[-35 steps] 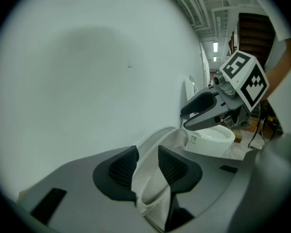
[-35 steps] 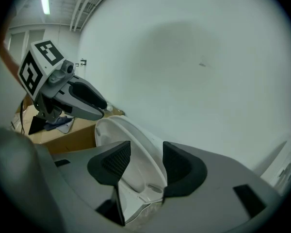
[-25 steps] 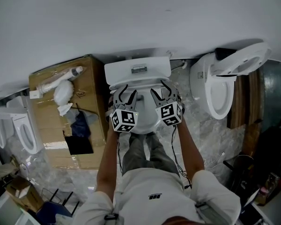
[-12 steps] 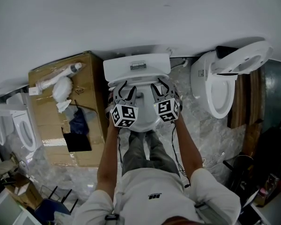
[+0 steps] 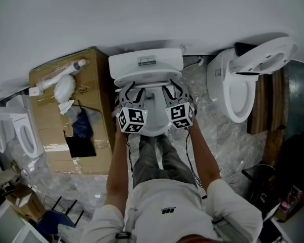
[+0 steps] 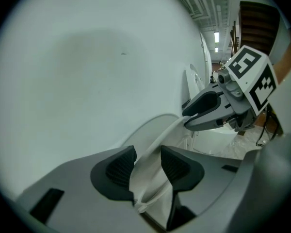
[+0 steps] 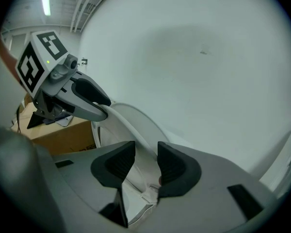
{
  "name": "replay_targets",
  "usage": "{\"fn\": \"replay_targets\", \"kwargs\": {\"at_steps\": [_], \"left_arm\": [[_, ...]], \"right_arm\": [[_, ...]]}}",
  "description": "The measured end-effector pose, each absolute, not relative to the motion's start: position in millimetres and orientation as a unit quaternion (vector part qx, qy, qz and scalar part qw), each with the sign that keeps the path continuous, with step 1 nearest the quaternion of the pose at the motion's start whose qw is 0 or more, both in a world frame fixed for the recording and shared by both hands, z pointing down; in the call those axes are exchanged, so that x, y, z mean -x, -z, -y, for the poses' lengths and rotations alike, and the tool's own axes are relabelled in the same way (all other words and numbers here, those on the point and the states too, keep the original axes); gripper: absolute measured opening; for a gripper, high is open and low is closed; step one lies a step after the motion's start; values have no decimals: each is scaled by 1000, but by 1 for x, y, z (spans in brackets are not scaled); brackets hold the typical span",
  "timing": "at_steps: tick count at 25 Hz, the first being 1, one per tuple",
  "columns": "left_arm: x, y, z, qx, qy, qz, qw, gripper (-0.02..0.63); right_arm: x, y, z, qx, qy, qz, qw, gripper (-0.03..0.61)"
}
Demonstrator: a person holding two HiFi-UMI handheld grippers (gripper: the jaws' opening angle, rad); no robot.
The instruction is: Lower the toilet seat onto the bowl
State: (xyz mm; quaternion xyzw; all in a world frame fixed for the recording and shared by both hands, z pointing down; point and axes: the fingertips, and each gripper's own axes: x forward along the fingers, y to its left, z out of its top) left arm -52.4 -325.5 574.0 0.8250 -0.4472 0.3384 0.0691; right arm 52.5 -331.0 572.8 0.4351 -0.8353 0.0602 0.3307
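Note:
A white toilet stands against the wall with its tank point(image 5: 146, 64) at the back and its bowl point(image 5: 153, 129) below my hands. The toilet seat point(image 5: 148, 83) stands raised, seen edge-on. My left gripper point(image 5: 135, 96) holds the seat's left rim; the white rim point(image 6: 155, 140) runs between its pads, and the jaws point(image 6: 148, 161) have just been closing on it. My right gripper point(image 5: 173, 94) is shut on the right rim point(image 7: 131, 123), which fills the gap between its pads point(image 7: 146, 161). Each gripper appears in the other's view, the right gripper point(image 6: 199, 118) and the left gripper point(image 7: 94, 106).
A cardboard box point(image 5: 91, 135) with a white pipe and rags stands left of the toilet. A second toilet point(image 5: 238, 95) with its lid up stands at the right. More white seats point(image 5: 20, 140) lean at the far left. The person's legs stand in front of the bowl.
Both grippers stay on the seat's rim in the same places. Only the head view has shifted a little.

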Motion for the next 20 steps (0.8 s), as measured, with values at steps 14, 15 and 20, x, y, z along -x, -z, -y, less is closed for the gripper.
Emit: {"fn": "replay_targets", "kwargs": {"at_steps": [14, 15, 20], "left_arm": [[52, -576, 301, -825, -315, 465, 60, 187], [52, -577, 299, -826, -314, 465, 59, 187], [50, -578, 282, -827, -311, 465, 56, 186]], "right_arm": [[-54, -578, 308, -420, -46, 849, 316, 147], [-54, -578, 305, -418, -45, 851, 316, 147], [-55, -580, 290, -414, -39, 854, 313, 146]]}}
